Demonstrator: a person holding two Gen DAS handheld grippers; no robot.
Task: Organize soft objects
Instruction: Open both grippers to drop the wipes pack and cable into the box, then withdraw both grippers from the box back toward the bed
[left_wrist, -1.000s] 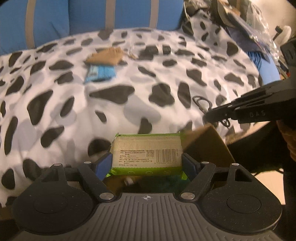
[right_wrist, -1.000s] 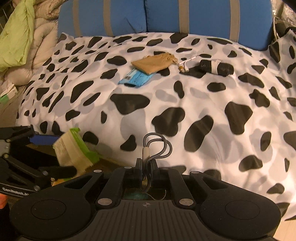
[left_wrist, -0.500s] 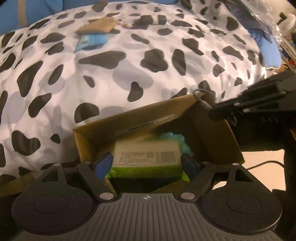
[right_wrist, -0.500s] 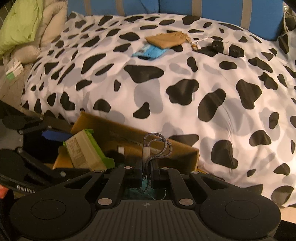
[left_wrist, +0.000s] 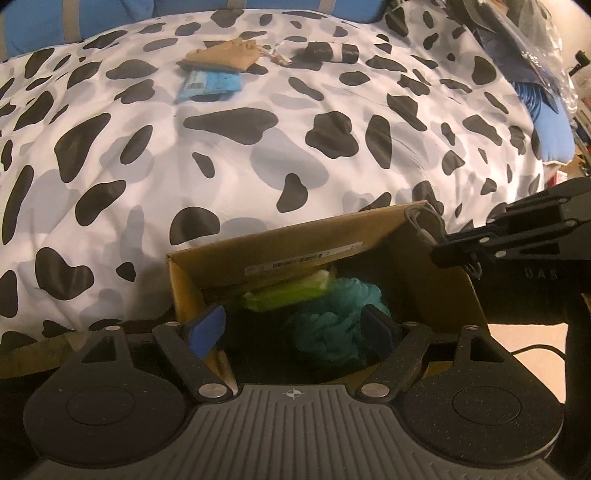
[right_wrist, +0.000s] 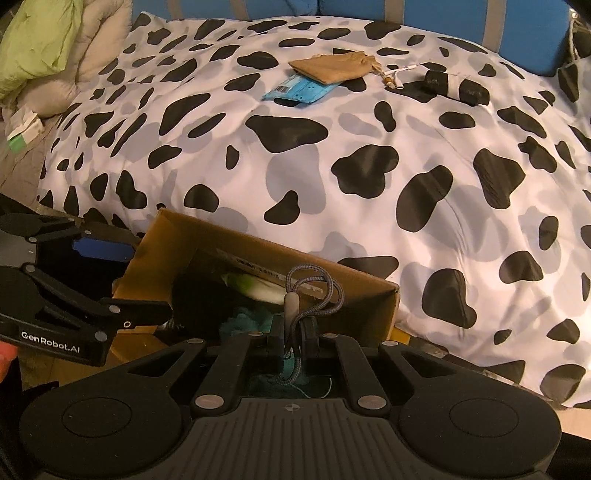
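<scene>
My right tool (right_wrist: 291, 341) pinches the braided cable (right_wrist: 314, 291) directly over the cardboard box (right_wrist: 258, 258), loop toward twelve o'clock. My left tool (left_wrist: 291, 328) hangs open; green packet (left_wrist: 284, 293) lies inside.

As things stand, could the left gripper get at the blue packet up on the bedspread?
Probably yes: the left gripper is open and empty over the cardboard box, and the blue packet lies uncovered on the bedspread, nothing between. It would need a long reach forward.

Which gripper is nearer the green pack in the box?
Left. The left gripper hangs open right above the green pack; the right gripper, shut on a cable, sits at the box's far side.
</scene>
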